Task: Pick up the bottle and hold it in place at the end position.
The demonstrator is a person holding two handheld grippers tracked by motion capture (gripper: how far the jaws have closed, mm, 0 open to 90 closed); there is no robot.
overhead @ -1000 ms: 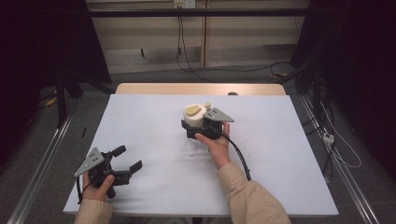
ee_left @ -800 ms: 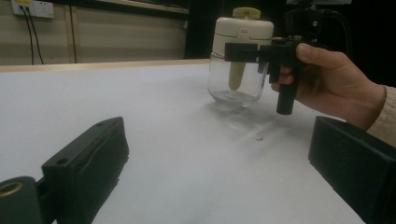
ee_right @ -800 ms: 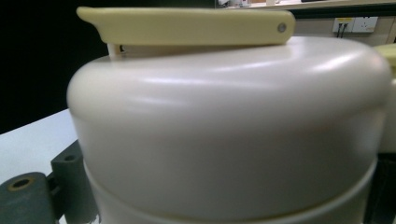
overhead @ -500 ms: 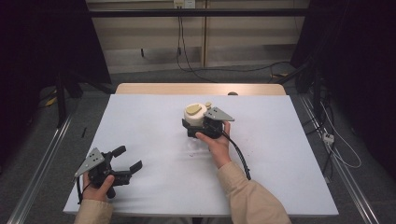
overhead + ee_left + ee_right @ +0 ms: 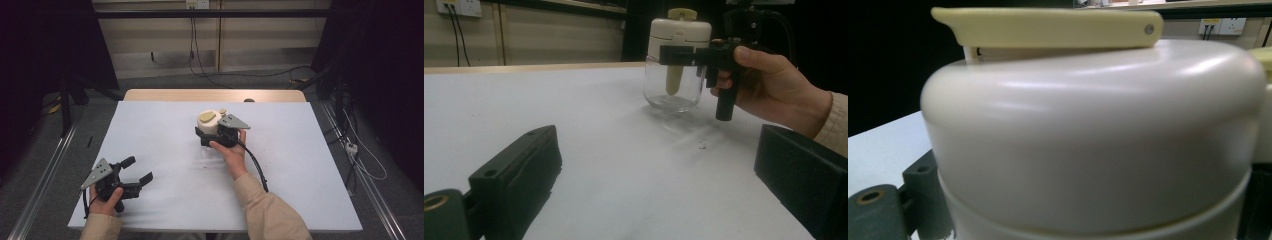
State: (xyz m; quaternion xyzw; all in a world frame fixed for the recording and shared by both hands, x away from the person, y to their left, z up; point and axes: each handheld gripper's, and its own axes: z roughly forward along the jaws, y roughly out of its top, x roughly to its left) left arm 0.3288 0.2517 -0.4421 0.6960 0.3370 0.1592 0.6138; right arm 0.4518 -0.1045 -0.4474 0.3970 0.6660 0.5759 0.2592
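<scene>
A white table [image 5: 165, 130] carries everything, its far wooden edge [image 5: 215, 95] showing past the white sheet. Near its middle, slightly toward the far side, stands a glass jar [image 5: 672, 89] with a cream lid [image 5: 1088, 130], upright on the surface; a paler yellow flap [image 5: 1048, 27] lies flat on top of the lid. The right gripper [image 5: 214, 131], held by the right hand [image 5: 231, 152], has its jaws closed around the jar just below the lid, one jaw on each side. A black cable [image 5: 255, 165] trails from it along the forearm in a beige sleeve [image 5: 270, 212]. Well apart, at the near left corner, the left gripper [image 5: 137, 172] rests low over the table in the left hand [image 5: 106, 201], its jaws spread wide with nothing between them
</scene>
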